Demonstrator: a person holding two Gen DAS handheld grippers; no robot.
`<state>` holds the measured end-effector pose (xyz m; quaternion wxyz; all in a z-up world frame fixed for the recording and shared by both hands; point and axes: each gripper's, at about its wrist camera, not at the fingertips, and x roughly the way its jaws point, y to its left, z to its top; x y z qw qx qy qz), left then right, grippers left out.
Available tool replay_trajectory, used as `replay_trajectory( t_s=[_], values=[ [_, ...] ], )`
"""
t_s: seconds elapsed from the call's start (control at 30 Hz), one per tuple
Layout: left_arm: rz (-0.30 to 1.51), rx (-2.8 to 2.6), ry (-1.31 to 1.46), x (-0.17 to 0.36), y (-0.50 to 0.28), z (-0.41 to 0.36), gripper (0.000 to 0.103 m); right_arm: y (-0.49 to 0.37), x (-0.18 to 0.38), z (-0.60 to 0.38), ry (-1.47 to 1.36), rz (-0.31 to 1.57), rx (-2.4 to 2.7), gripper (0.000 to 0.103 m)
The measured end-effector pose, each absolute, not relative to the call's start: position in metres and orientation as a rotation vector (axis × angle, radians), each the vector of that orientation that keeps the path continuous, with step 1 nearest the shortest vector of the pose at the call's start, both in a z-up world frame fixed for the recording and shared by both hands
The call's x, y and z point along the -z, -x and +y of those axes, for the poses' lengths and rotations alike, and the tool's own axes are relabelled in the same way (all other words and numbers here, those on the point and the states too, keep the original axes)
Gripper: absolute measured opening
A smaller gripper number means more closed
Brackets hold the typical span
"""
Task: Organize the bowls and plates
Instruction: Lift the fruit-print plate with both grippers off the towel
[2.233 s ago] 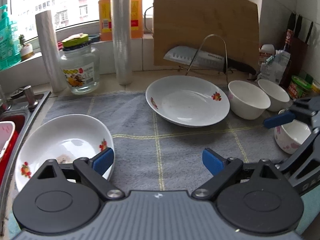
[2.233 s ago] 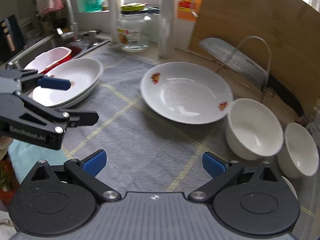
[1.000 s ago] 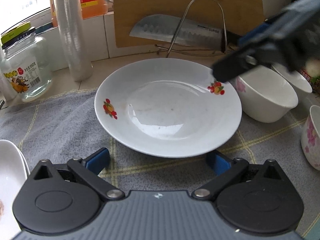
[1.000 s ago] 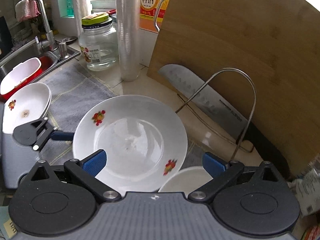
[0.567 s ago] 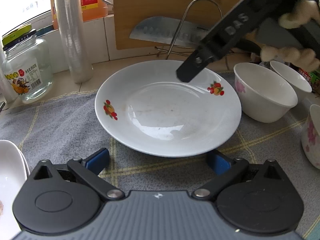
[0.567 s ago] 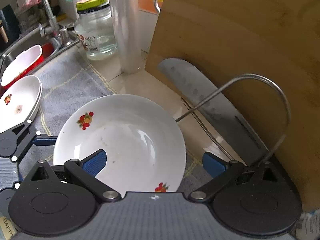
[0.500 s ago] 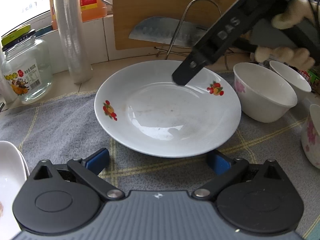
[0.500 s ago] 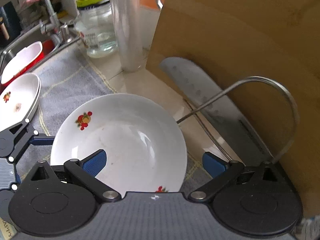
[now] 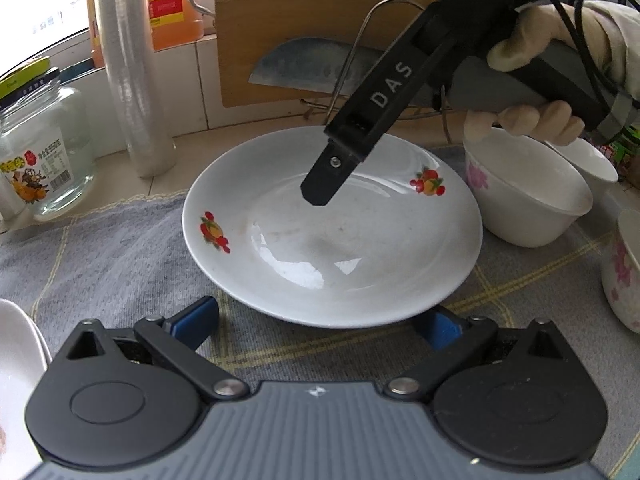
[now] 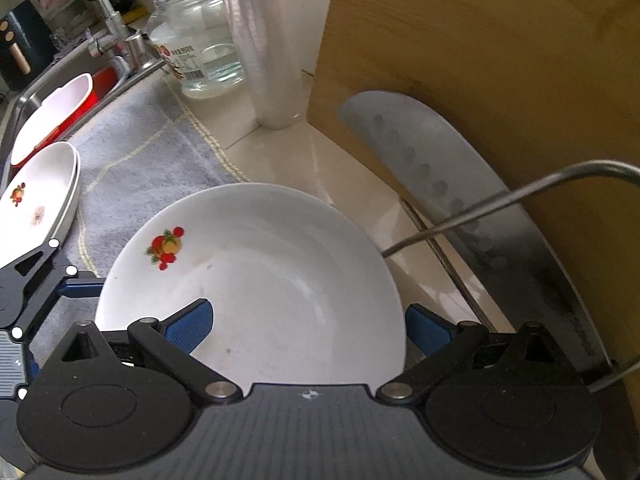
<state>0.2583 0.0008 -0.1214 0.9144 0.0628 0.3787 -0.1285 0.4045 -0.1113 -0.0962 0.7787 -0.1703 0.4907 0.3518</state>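
Left wrist view: left gripper [image 9: 316, 322] unchanged since half a second ago, jaws spread wide, low at the near rim of the fruit-patterned plate [image 9: 332, 232] resting on the grey cloth [image 9: 100, 256]. Right gripper [image 10: 308, 326] lower and farther over the plate than half a second ago, jaws spread, one finger [image 9: 340, 160] above the plate's inside, the other outside its far rim. Contact with the plate not discernible. Plate position unchanged. Flowered bowl [image 9: 524, 192] just beside the plate. Gloved hand [image 9: 532, 76] on the right gripper's handle.
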Motion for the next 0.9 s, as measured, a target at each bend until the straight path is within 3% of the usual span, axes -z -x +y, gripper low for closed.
replay_trajectory(
  t_s=[0.9],
  values=[
    [0.745, 0.312, -0.184, 0.1172, -0.2576, -0.0055, 0.100, -0.4101, 0.0947, -0.1117, 0.343, 1.100, -0.804, 0.103]
  ],
)
